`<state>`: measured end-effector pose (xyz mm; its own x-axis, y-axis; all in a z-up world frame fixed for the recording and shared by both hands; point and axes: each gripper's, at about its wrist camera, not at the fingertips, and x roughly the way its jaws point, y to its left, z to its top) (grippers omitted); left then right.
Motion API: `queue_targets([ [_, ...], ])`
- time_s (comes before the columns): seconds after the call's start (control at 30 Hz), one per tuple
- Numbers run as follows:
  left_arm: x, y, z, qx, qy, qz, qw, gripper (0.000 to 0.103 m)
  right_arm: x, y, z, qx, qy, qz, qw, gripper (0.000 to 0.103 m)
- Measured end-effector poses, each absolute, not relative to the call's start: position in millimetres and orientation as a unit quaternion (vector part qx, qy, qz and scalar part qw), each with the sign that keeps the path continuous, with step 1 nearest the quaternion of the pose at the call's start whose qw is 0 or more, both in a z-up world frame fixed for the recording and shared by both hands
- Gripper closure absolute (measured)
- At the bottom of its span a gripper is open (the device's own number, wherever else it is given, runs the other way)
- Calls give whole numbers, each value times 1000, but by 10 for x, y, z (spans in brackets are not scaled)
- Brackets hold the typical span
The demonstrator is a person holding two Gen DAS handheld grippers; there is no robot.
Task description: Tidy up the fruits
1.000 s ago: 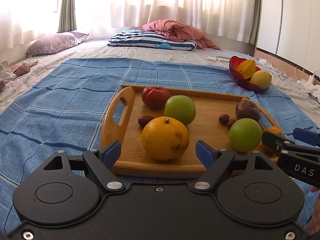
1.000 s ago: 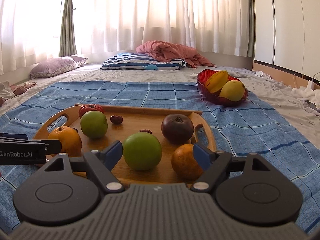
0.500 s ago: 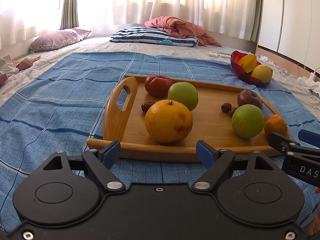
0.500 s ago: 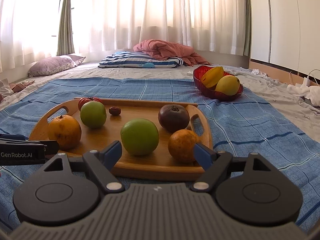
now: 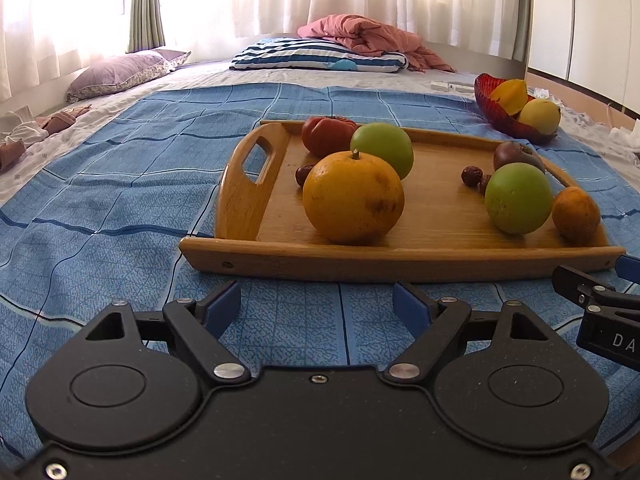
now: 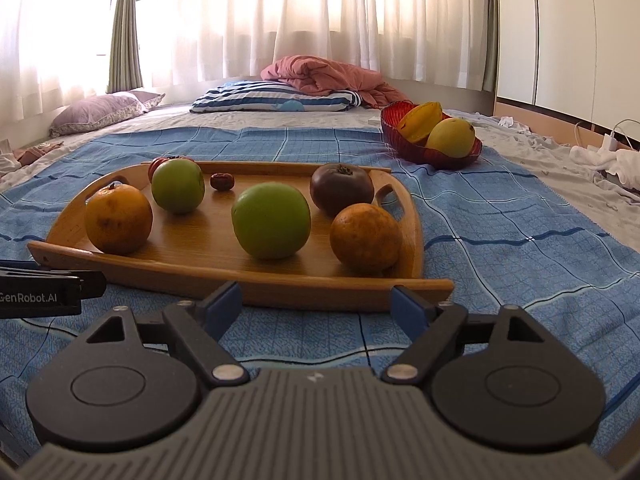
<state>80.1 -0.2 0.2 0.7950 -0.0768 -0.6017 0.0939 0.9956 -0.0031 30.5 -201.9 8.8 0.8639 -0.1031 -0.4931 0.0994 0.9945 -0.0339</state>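
A wooden tray (image 5: 400,258) (image 6: 240,280) lies on the blue checked blanket. It carries a large orange (image 5: 353,197) (image 6: 118,218), two green apples (image 5: 382,149) (image 5: 518,198) (image 6: 271,221), a red tomato (image 5: 326,135), a dark purple fruit (image 6: 341,189), a small orange (image 6: 366,238) and some dates (image 6: 222,181). My left gripper (image 5: 318,306) hangs open just short of the tray's near rim, nothing between its fingers. My right gripper (image 6: 316,306) is likewise open and empty before the tray's right half.
A red bowl (image 6: 432,154) with yellow fruit (image 6: 450,138) stands on the blanket beyond the tray to the right. Pillows (image 6: 276,98) and a pink quilt (image 6: 332,76) lie at the far end. Crumpled white cloth and cables (image 6: 600,156) are at far right.
Both grippers have sunk and drawn back from the tray; the fruit that sat between their fingertips now lies beyond them, and blanket shows between the fingers.
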Motion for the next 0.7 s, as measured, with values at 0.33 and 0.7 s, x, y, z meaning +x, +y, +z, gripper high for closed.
queue_targets([
  [0.33, 774, -39, -75, 21, 315, -46, 948, 12, 318, -1981, -36, -13, 261, -57, 964, 12],
  [0.7, 775, -64, -128, 24, 314, -43, 948, 8, 362, -1975, -133, -13, 268, -60, 962, 10],
])
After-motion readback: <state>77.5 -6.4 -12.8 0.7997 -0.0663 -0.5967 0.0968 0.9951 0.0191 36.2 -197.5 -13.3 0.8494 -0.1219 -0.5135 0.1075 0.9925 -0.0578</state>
